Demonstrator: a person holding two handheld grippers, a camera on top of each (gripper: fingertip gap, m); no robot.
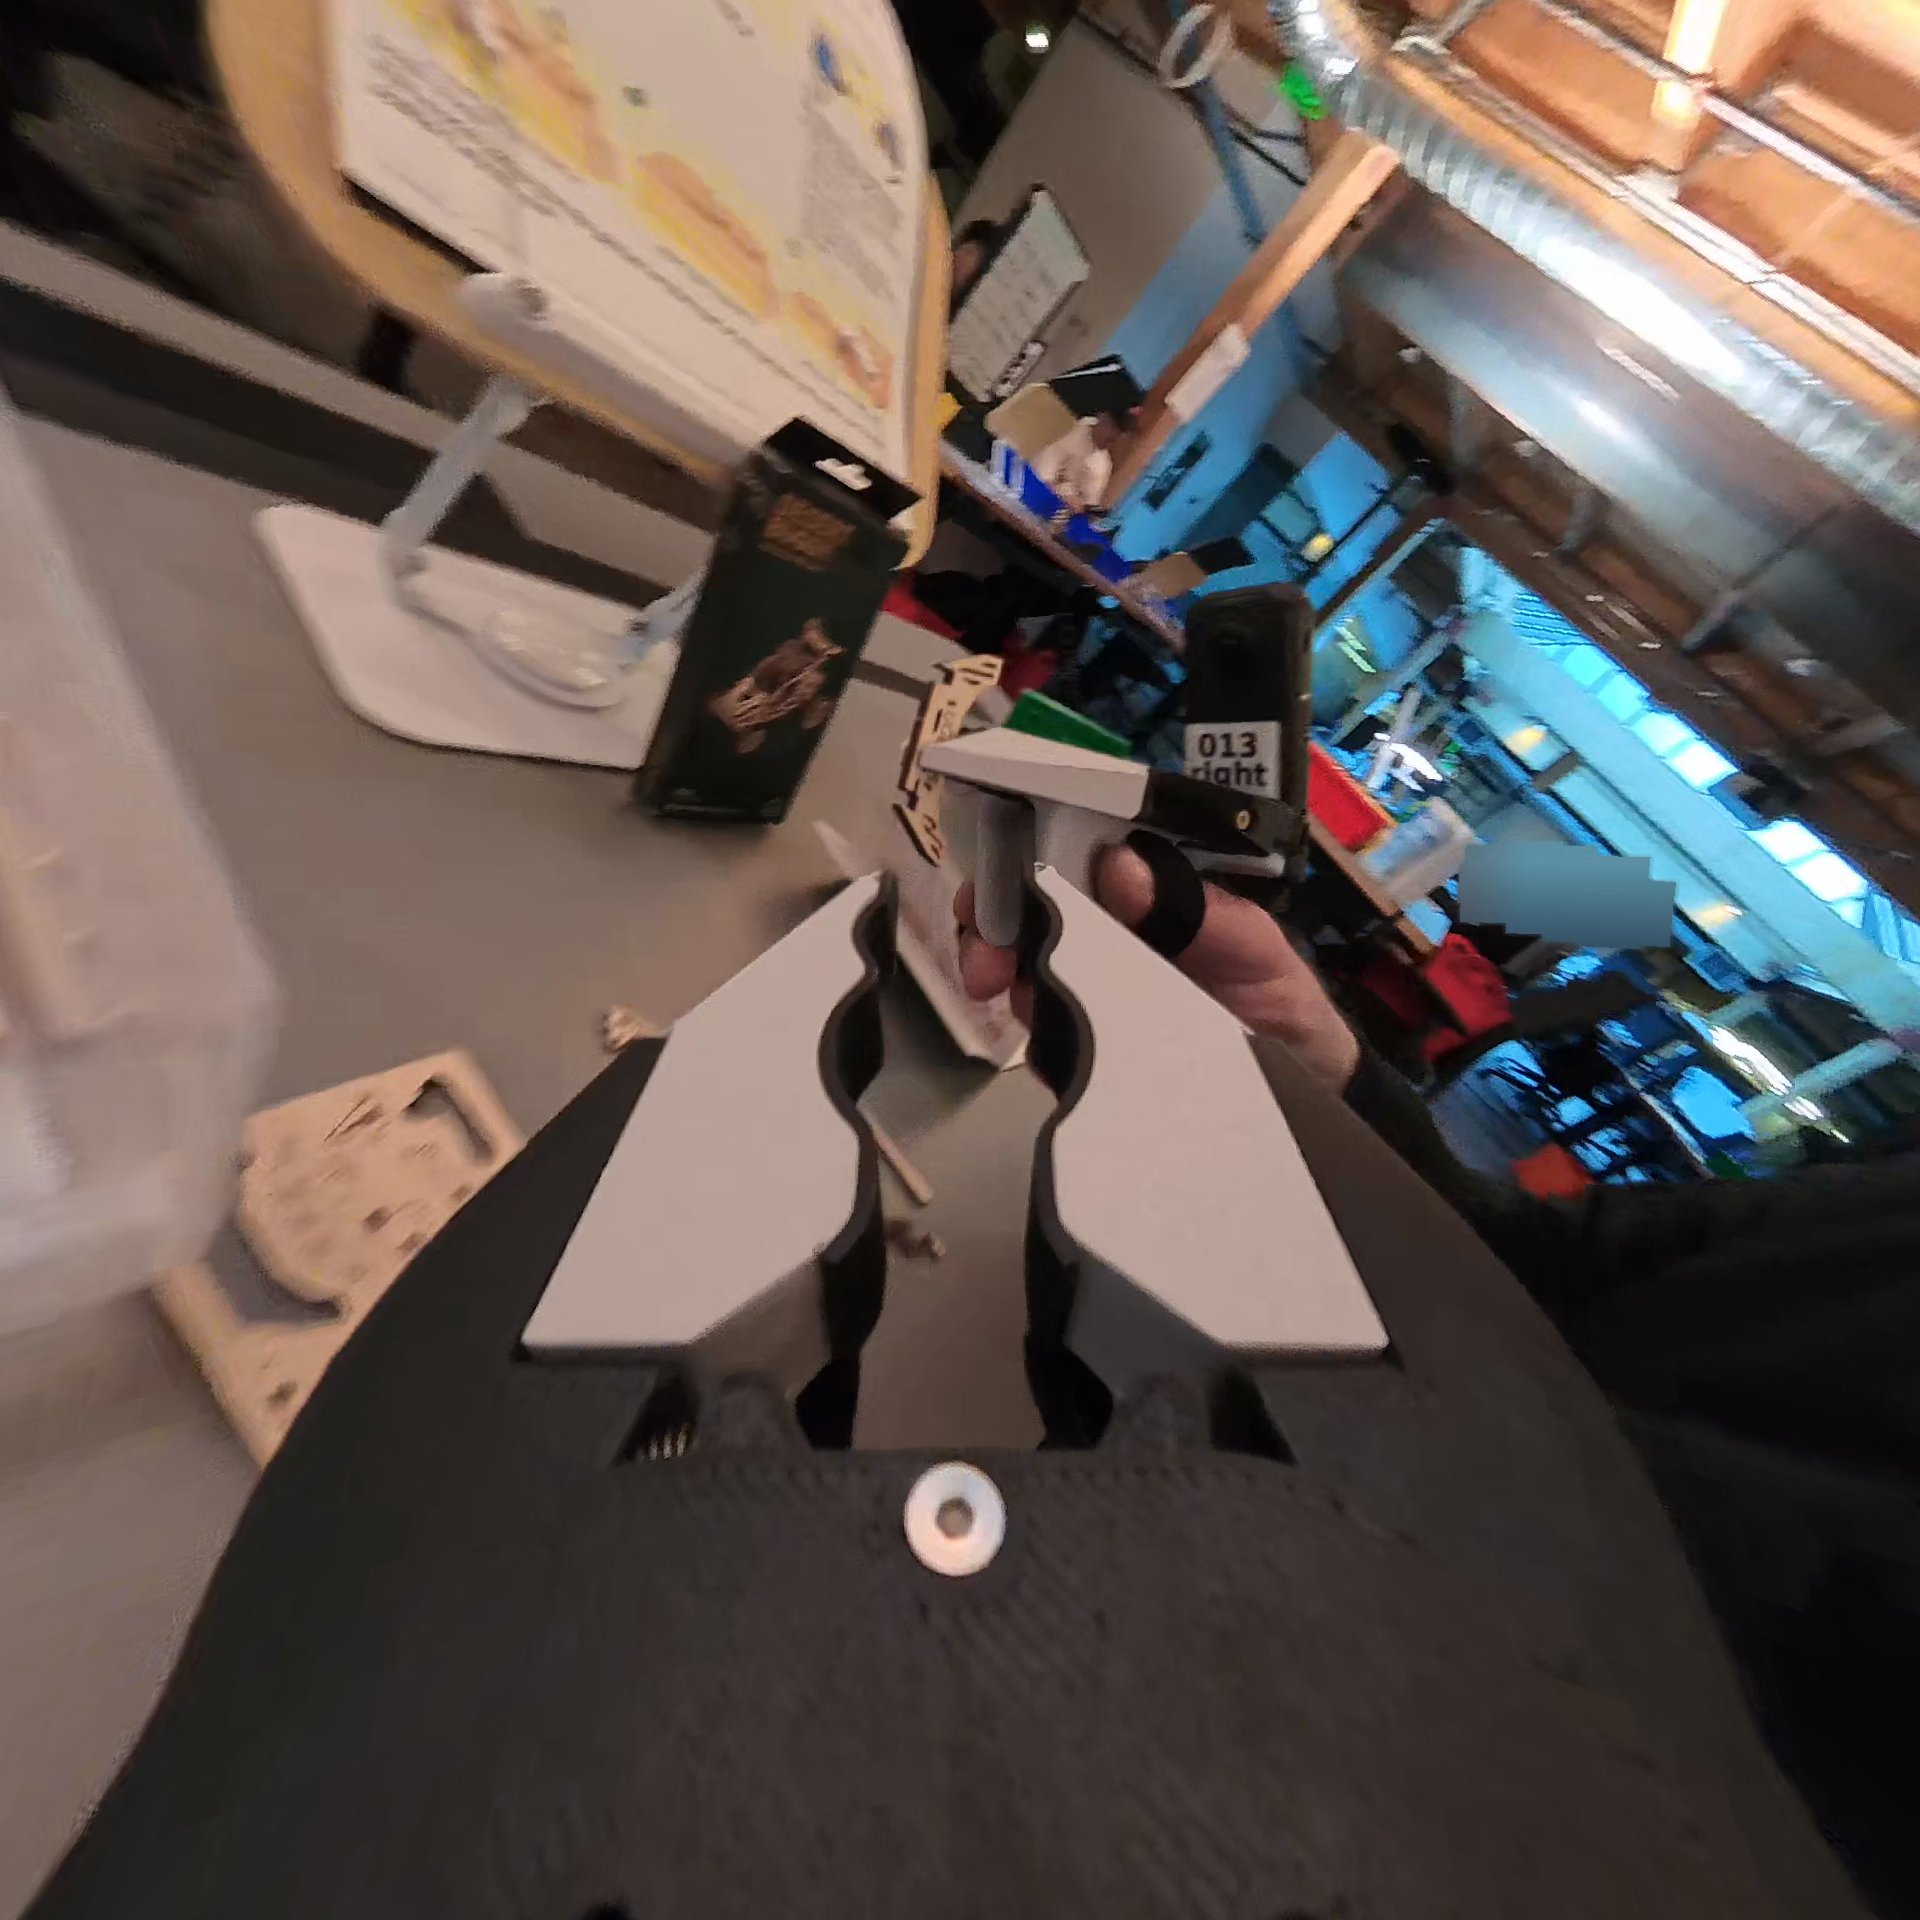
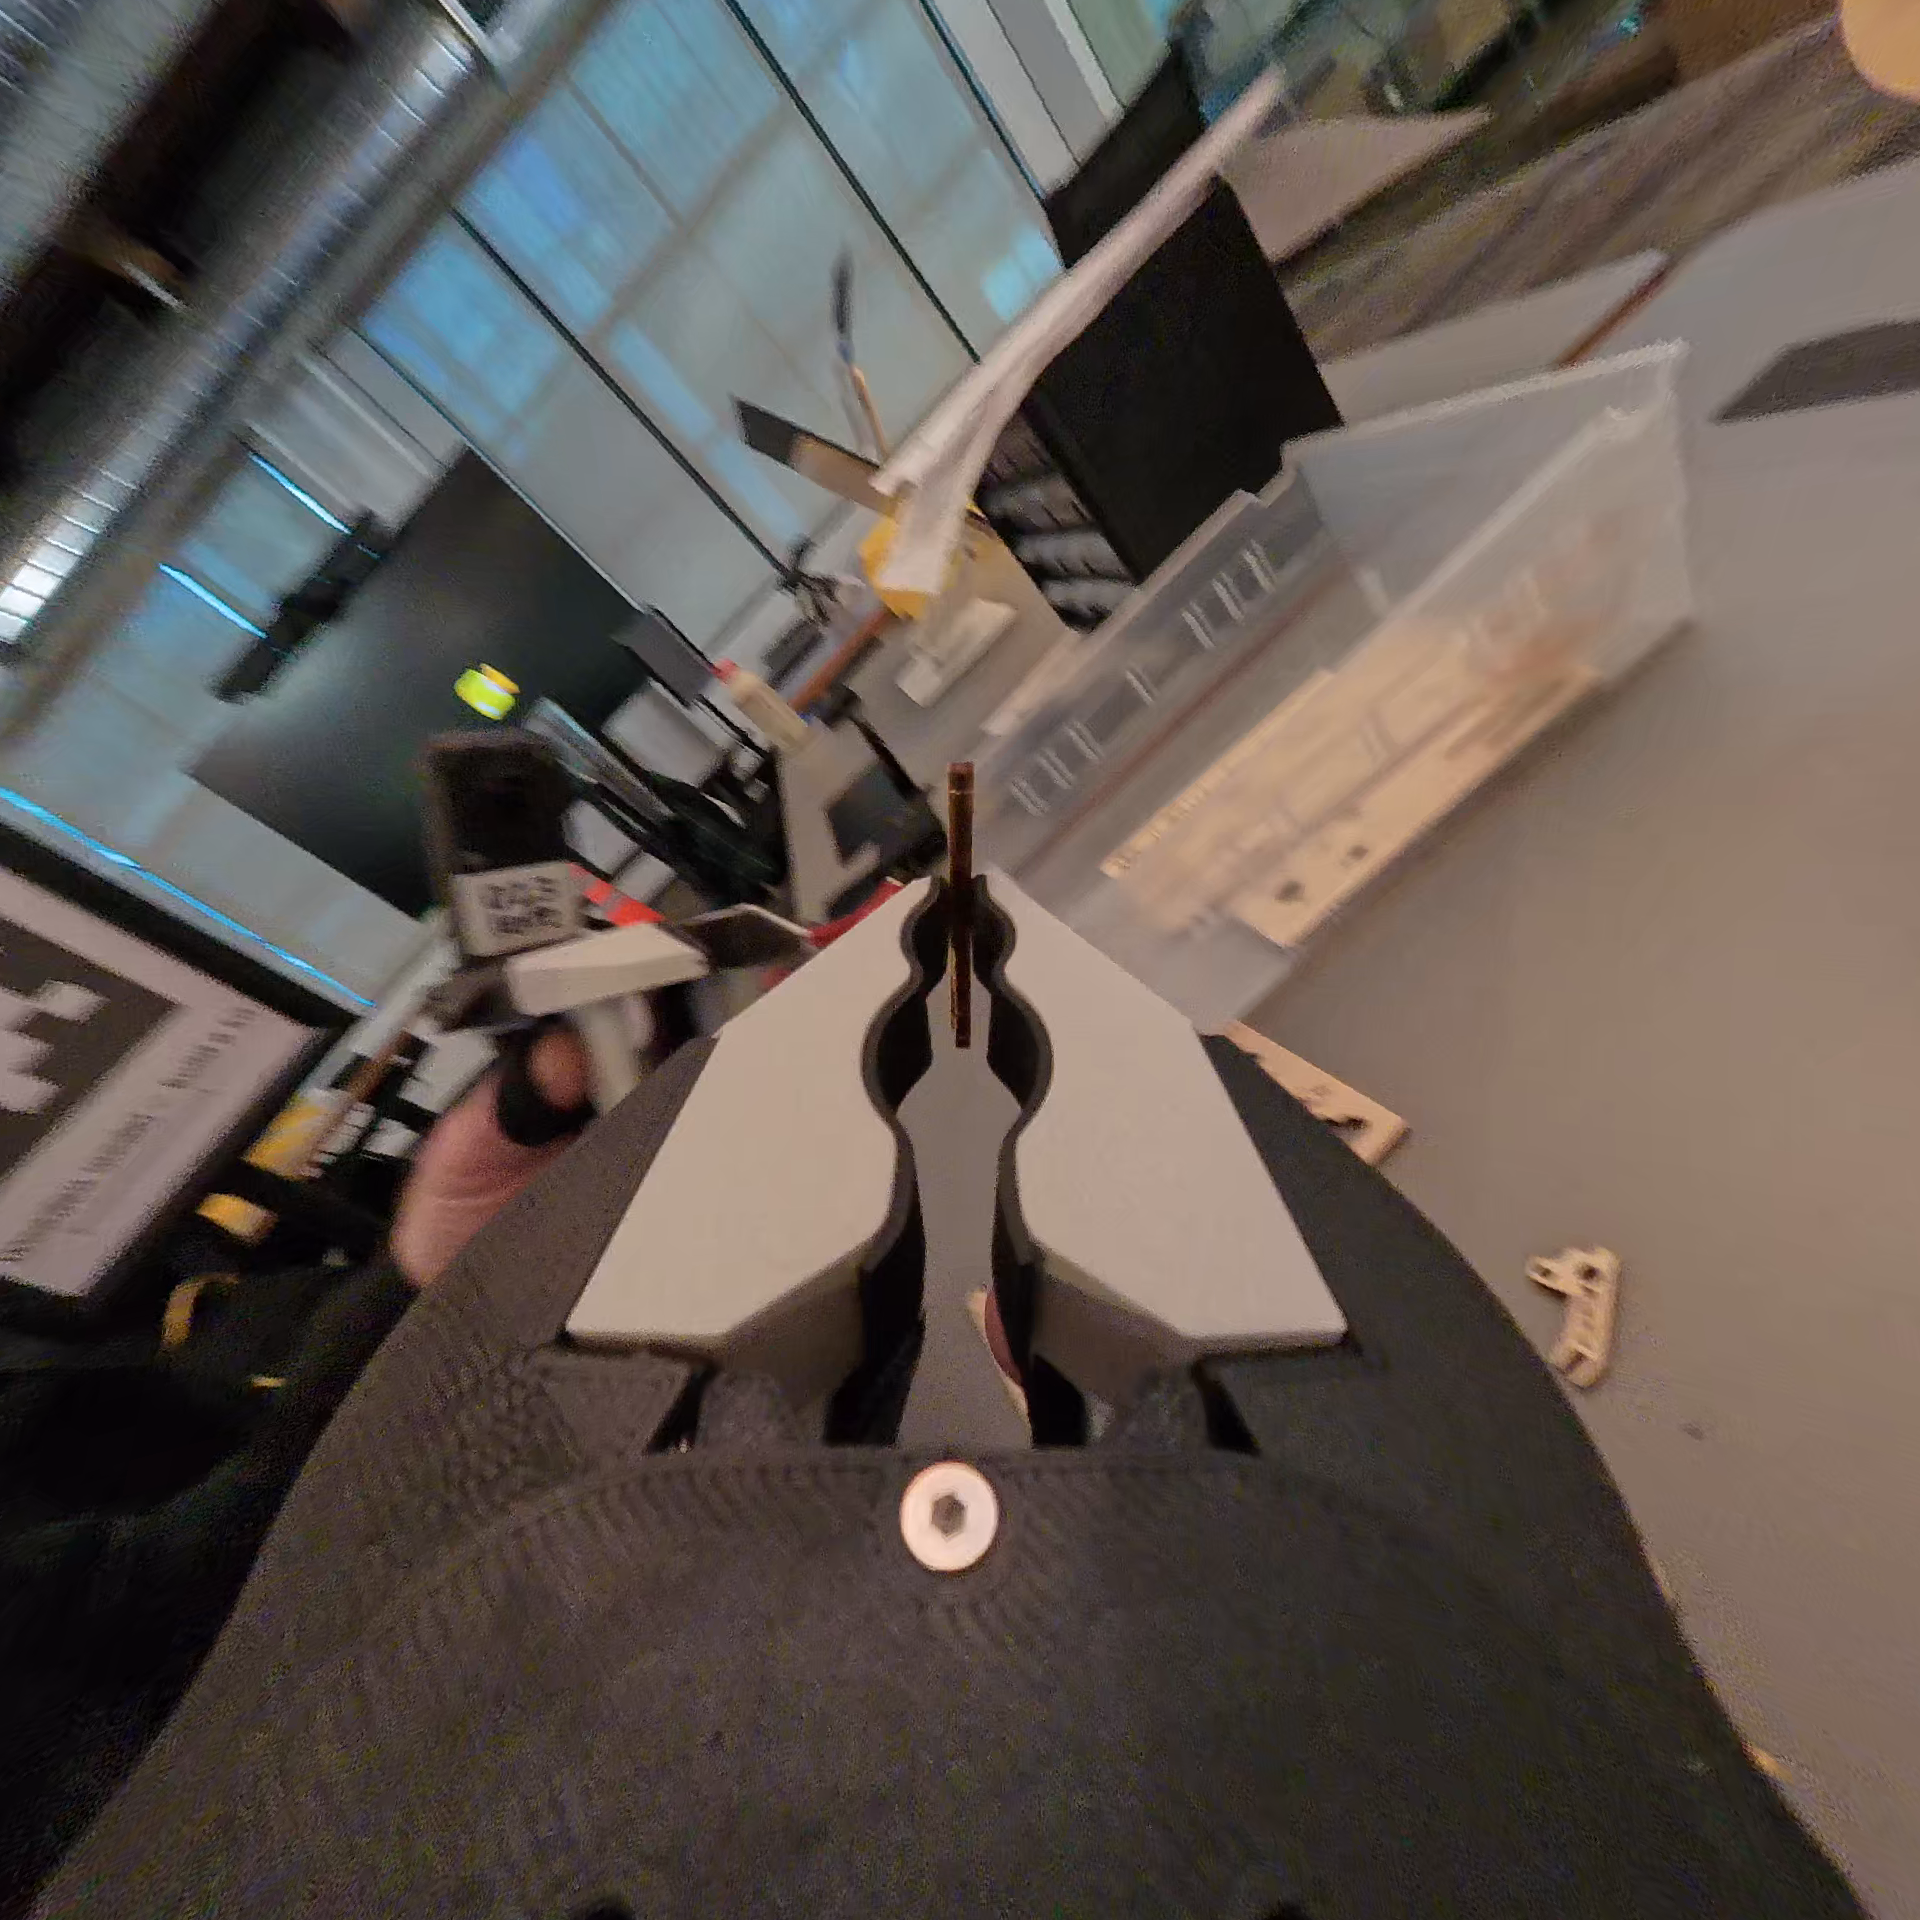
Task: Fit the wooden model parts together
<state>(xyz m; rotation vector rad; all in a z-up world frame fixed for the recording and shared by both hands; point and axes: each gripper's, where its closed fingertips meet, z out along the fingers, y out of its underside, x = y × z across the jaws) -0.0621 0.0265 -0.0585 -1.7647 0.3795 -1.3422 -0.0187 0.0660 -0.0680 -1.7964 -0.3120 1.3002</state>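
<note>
Grey tabletop (image 1: 436, 935); left gripper (image 1: 961, 904) jaws apart, bare; right gripper (image 2: 961, 894) jaws pinching thin wooden part (image 2: 960, 831).

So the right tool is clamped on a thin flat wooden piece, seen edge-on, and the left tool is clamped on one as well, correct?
Not quite. The right tool is clamped on the thin wooden piece, seen edge-on in the right wrist view. But the left tool is open: the left wrist view shows a clear gap between its fingers and nothing gripped.

We see a white sticker (image 1: 1228, 758) with printed writing on the right gripper (image 1: 940, 800); a coded label (image 2: 516, 906) sits on the left gripper (image 1: 961, 894). Print covers the instruction sheet (image 1: 623, 187), too blurred to read; the dark box (image 1: 764, 644) bears gold lettering.
</note>
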